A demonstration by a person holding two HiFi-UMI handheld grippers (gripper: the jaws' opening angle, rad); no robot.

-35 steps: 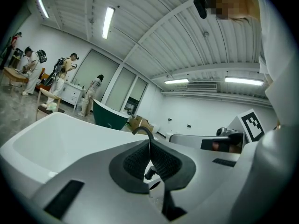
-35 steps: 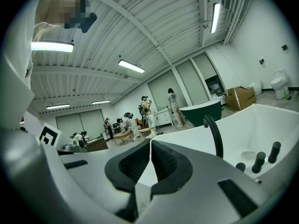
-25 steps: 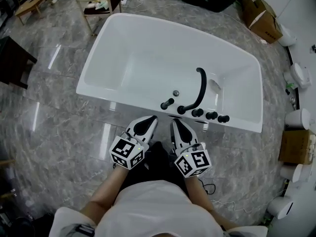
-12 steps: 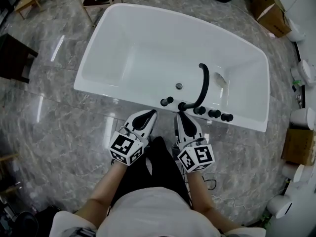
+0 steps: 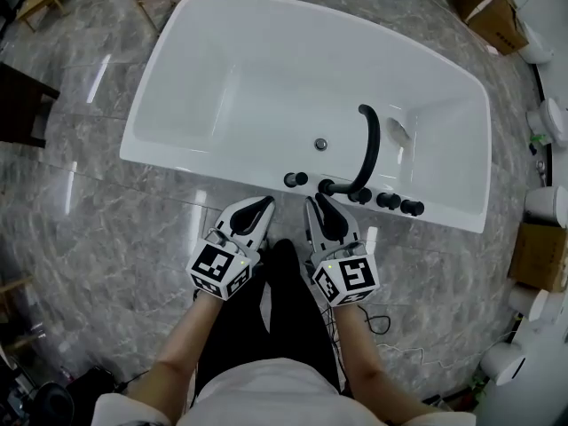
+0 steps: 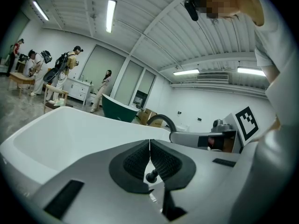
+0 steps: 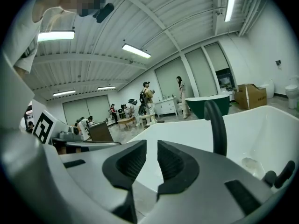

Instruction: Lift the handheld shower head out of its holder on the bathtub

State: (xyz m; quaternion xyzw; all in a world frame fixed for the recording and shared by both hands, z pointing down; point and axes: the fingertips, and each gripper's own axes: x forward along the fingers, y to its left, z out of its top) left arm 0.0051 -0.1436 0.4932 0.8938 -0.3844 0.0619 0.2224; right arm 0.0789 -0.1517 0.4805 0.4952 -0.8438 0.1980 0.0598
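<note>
Hanging just short of the bathtub point(image 5: 266, 69) near rim, left gripper point(image 5: 264, 203) is pinched closed & empty; right gripper point(image 5: 312, 201) has jaws opening, empty too. On that rim the shower head point(image 5: 295, 179) sits in its holder, left of curved spout point(image 5: 371, 145). Only gripper views show ppl point(image 6: 65, 71) & green tub point(image 6: 119, 112) beyond

Tub point(image 5: 186, 96) glossy white, smooth. Spout point(image 5: 373, 145) and knobs point(image 5: 388, 201) on tub rim matt black. Floor point(image 5: 106, 229) around tub polished grey marble-look. Pads point(image 7: 132, 160) ribbed matt black.
</note>
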